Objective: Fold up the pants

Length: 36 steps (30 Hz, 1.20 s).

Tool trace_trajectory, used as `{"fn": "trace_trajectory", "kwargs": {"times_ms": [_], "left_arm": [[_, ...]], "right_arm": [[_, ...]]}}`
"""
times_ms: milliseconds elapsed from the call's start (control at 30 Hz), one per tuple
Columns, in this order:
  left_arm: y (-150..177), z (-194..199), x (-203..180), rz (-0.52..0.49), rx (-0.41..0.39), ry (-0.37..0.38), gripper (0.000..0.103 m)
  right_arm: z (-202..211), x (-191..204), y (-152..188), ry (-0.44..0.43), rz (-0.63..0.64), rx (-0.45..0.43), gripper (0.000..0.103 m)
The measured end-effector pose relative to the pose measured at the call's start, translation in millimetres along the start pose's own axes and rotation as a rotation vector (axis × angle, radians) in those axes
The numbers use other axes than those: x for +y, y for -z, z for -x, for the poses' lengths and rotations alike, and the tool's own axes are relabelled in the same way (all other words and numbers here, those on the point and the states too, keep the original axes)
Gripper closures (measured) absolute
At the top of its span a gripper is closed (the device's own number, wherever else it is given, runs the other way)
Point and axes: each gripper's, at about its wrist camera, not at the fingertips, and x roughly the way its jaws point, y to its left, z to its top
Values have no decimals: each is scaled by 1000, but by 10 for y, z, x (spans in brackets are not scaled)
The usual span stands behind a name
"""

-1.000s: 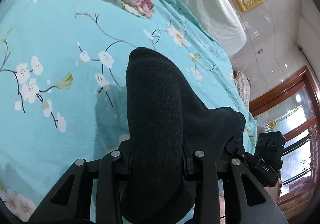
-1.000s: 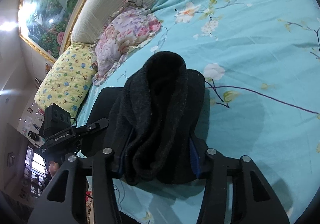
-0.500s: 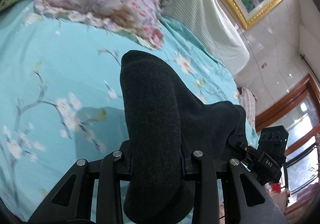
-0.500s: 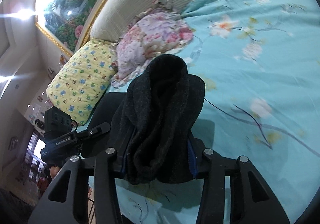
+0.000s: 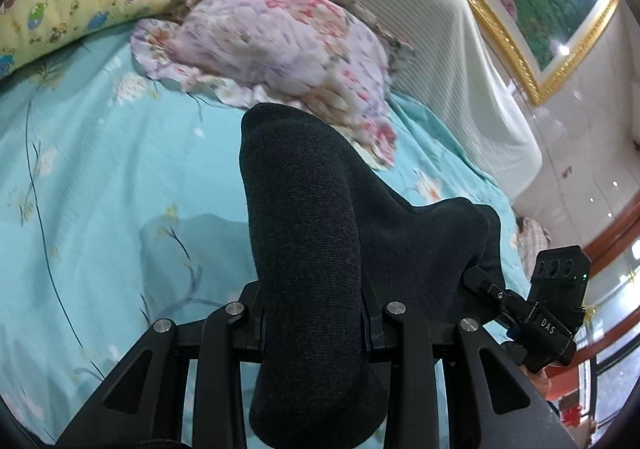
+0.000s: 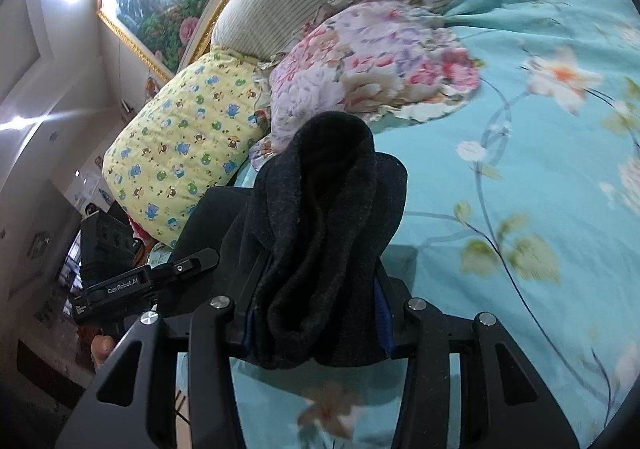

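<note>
While the pants [image 5: 312, 249] are kept clamped between the fingers of both the left gripper [image 5: 314, 325] and the right gripper [image 6: 316, 317], they have been carried above the bed [image 5: 100, 189] toward the floral pillow [image 5: 280, 33], which now looms nearer. A fold-over toward the headboard is judged underway.

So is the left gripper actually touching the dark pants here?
Touching. The left wrist view shows the left gripper closed on a thick bunch of the dark pants, fabric pinched between its fingers.
</note>
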Motion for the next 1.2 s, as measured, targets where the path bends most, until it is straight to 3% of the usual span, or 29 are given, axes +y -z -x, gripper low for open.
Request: {"fn": "trace_trajectory", "kwargs": {"times_ms": [300, 900, 1000, 1200], "left_arm": [[-319, -161, 169, 18, -23, -54, 71], [-207, -411, 406, 53, 19, -99, 68], [-190, -438, 432, 55, 24, -103, 63], [-153, -462, 518, 82, 23, -114, 45]], "right_arm": [[-436, 2, -335, -19, 30, 28, 56], [-776, -164, -272, 7, 29, 100, 54], [-794, -211, -262, 10, 27, 105, 51], [-817, -326, -226, 32, 24, 103, 39]]}}
